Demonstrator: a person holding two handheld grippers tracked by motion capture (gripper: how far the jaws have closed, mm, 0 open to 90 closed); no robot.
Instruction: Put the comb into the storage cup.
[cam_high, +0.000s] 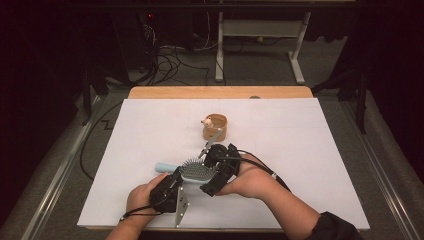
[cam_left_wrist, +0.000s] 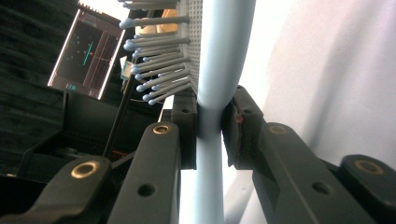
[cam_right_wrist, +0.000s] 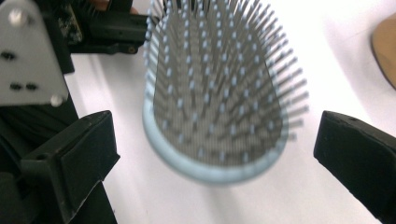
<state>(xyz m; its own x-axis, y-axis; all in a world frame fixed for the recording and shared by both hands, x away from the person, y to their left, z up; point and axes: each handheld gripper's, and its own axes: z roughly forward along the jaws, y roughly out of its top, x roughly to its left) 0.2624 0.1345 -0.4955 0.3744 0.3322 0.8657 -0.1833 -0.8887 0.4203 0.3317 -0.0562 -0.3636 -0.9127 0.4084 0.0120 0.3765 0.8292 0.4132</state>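
Hairbrush (cam_high: 192, 172): light blue paddle brush, low in the centre of the white table (cam_high: 310, 165), lifted off the sheet, bristles facing up, handle pointing to 9 o'clock.
Left gripper (cam_high: 176, 181): its jaws are closed on the thin neck of the handle, one pad on each side; in the left gripper view the pads (cam_left_wrist: 187, 126) press the neck directly.
Right gripper (cam_high: 216, 167): at 3 o'clock of the brush head, jaws wide apart, touching nothing; the head (cam_right_wrist: 217, 100) lies between them with a gap on both sides.
Wooden cup (cam_high: 215, 126): at 12 o'clock of the brush, near, with small items inside.
Risk: I judge the smooth round neck could rotate or slip in the single grip, because the heavy head hangs far out.
Second risk: closing the right jaws on the bristles could bend them, or push the head toward the cup.
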